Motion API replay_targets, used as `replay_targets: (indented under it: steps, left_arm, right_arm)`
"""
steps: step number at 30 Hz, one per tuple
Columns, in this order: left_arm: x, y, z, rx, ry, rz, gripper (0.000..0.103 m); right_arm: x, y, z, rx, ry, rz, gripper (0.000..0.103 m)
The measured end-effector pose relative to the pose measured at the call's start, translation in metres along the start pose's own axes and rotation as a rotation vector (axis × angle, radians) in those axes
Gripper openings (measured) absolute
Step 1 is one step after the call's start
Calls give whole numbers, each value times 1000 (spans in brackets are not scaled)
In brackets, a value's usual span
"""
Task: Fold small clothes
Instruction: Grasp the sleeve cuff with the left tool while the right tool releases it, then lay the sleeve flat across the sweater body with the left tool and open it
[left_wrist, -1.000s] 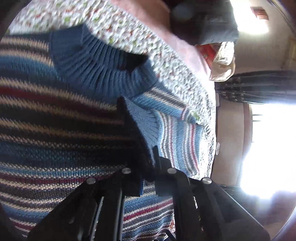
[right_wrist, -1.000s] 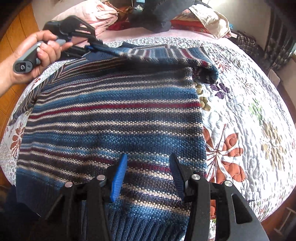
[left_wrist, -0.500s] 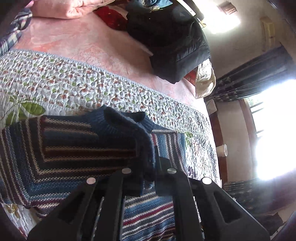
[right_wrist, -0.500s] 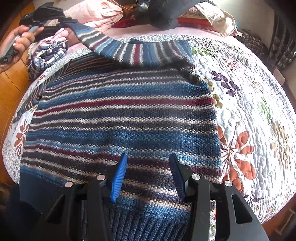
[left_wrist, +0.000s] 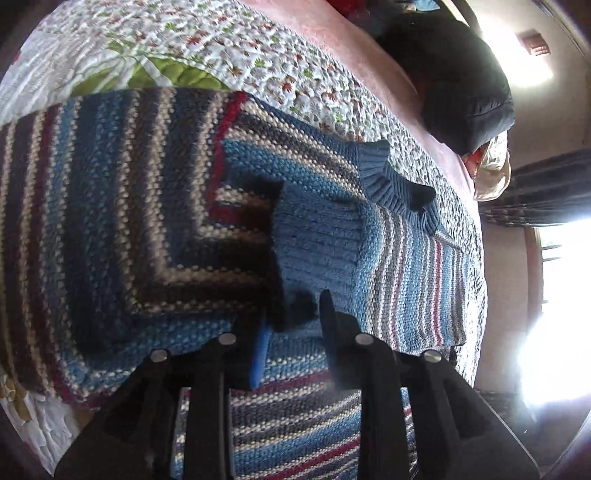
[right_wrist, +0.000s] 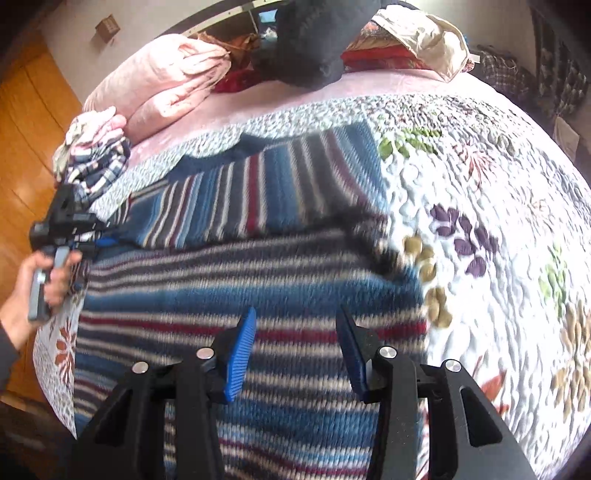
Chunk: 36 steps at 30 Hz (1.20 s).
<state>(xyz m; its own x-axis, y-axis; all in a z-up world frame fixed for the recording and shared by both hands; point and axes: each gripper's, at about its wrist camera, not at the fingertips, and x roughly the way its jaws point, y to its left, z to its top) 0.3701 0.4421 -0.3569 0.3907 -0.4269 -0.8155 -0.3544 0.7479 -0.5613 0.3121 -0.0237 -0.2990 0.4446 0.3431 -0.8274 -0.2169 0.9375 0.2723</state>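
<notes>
Left wrist view: left gripper (left_wrist: 291, 325), fingers spread, cuff (left_wrist: 314, 243) lying just ahead, loose — sleeve fold laid across the striped sweater (left_wrist: 122, 221) on the quilt (left_wrist: 229, 48). Right wrist view: right gripper (right_wrist: 295, 350) spread above the sweater body, holding nothing. Next, likely: the other sleeve or the hem.

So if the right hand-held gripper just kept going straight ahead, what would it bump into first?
Probably the striped sweater spread right under its open fingers; depth is hard to judge, but nothing else lies between.
</notes>
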Motion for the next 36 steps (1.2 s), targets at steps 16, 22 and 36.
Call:
replay_targets:
  steps: [16, 22, 36]
  left_arm:
    - [28, -6, -16, -41, -13, -137, 39]
    - [2, 7, -24, -80, -47, -161, 53]
    - [-217, 252, -101, -601, -464, -23, 84]
  right_arm:
    - [72, -41, 81, 138, 47, 88, 47]
    - [97, -46, 73, 114, 136, 36, 46]
    - [44, 53, 54, -1, 100, 141, 52]
